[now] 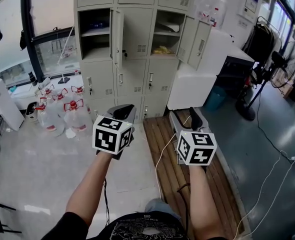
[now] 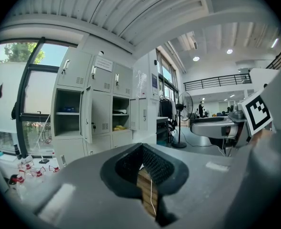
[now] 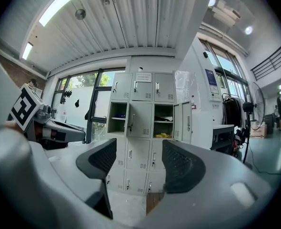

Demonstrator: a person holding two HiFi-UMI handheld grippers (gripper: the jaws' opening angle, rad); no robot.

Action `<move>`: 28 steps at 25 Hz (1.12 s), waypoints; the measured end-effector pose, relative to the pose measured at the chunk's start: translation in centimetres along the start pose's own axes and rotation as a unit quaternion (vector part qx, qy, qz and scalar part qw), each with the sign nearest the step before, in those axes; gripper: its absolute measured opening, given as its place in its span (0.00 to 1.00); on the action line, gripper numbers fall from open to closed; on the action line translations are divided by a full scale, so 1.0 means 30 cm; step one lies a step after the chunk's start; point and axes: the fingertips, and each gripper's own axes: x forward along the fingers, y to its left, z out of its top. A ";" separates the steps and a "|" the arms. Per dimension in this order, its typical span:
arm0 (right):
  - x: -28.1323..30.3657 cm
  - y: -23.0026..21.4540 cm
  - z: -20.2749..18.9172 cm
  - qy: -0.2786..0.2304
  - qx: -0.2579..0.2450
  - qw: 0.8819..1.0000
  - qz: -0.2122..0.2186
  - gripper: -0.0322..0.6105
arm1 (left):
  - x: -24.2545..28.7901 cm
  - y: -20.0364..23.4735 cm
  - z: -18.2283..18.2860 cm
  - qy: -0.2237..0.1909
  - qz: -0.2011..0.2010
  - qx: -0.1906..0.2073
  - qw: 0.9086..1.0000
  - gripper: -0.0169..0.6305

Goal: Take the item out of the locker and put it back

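The yellow item (image 1: 161,49) lay on the lower shelf of the locker's (image 1: 135,79) open right compartment, well apart from both tools. It looked small, light and probably soft, so a gentle pinch across its middle seemed best. The right tool (image 3: 136,157) stood released and empty, and the left tool (image 2: 141,151) was clenched on nothing.

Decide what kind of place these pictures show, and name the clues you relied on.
Probably a workshop or lab hall, not a home: a bank of grey metal lockers, a cluster of big water jugs beside it, and a pedestal fan.
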 end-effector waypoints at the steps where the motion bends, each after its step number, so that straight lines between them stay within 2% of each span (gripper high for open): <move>1: 0.003 -0.001 0.001 0.000 0.001 1.000 0.000 0.55 | 0.001 0.001 0.001 0.000 0.000 0.000 1.000 0.03; 14: 0.141 -0.064 -0.027 -0.002 0.002 1.000 0.008 0.61 | 0.134 0.052 -0.007 0.002 0.009 0.001 1.000 0.03; 21: 0.355 -0.170 -0.063 0.003 0.010 1.000 0.017 0.61 | 0.345 0.131 0.000 0.014 0.018 0.008 1.000 0.03; 28: 0.597 -0.318 -0.050 0.005 0.018 1.000 0.025 0.60 | 0.599 0.211 0.068 0.020 0.026 0.013 0.999 0.03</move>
